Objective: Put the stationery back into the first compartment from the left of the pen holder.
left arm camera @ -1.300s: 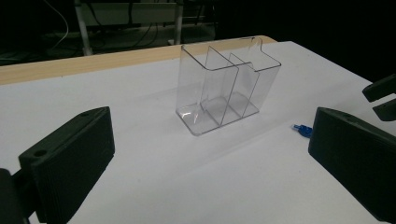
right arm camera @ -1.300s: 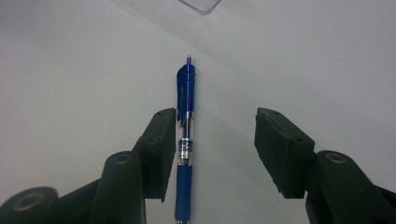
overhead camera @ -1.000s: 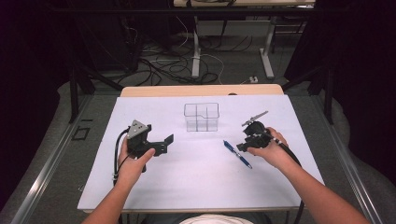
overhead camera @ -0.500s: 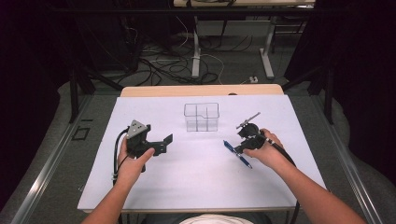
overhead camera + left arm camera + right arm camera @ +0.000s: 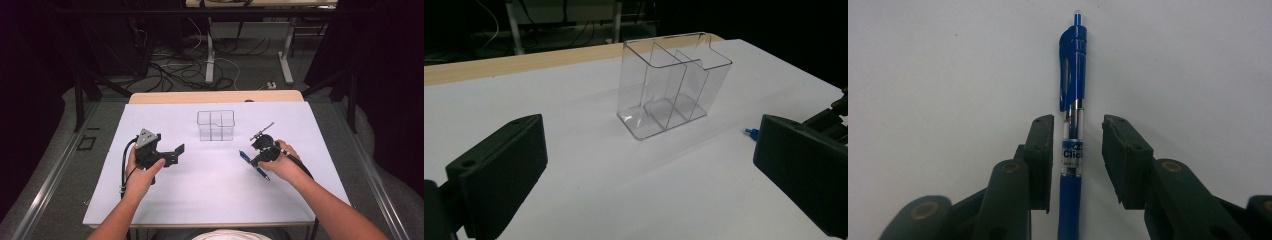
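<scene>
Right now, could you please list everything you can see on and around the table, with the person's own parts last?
Pen: one, blue with a clear middle, lying flat on the white table top, between the right gripper's fingers.
Organiser: one, clear plastic with divided compartments, upright near the table's far middle, nothing in it.
Table: one, white top with a wooden far edge.
Cables: several, dark and white, on the floor beyond the table.
Left gripper: one, black, held above the table's left part, fingers wide apart and holding nothing.
Right gripper: one, black, lowered over the pen; its fingers have just been closing around the pen, with a gap still showing on one side.
</scene>
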A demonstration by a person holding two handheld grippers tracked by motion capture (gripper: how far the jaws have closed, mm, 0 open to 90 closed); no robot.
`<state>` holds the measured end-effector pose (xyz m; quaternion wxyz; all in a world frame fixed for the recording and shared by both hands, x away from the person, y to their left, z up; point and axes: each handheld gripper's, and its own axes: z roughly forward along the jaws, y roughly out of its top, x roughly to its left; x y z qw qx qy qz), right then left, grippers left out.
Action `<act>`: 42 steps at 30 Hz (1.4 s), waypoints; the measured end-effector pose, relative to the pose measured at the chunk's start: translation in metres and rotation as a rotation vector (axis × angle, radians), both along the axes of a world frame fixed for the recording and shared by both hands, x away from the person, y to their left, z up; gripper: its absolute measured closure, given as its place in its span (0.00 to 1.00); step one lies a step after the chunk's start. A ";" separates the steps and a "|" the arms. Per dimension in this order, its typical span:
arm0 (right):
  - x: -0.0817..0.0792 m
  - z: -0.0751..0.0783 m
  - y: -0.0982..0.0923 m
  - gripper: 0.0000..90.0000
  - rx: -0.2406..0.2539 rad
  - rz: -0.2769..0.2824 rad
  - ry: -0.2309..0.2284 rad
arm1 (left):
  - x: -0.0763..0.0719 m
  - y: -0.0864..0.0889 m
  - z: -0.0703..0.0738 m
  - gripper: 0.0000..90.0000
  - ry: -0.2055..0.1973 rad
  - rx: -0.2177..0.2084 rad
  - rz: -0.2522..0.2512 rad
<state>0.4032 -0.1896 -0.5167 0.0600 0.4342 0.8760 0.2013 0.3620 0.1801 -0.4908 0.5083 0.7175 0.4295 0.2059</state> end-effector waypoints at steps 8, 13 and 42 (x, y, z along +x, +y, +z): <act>0.001 -0.005 0.004 0.78 -0.020 -0.018 0.048 | 0.000 0.000 0.000 0.01 -0.003 0.001 0.000; 0.002 -0.014 0.003 0.80 0.021 -0.031 0.012 | 0.000 0.000 0.000 0.01 -0.003 0.001 0.001; 0.004 -0.013 0.010 0.88 -0.066 -0.057 0.064 | 0.000 0.000 -0.001 0.01 0.008 -0.010 0.006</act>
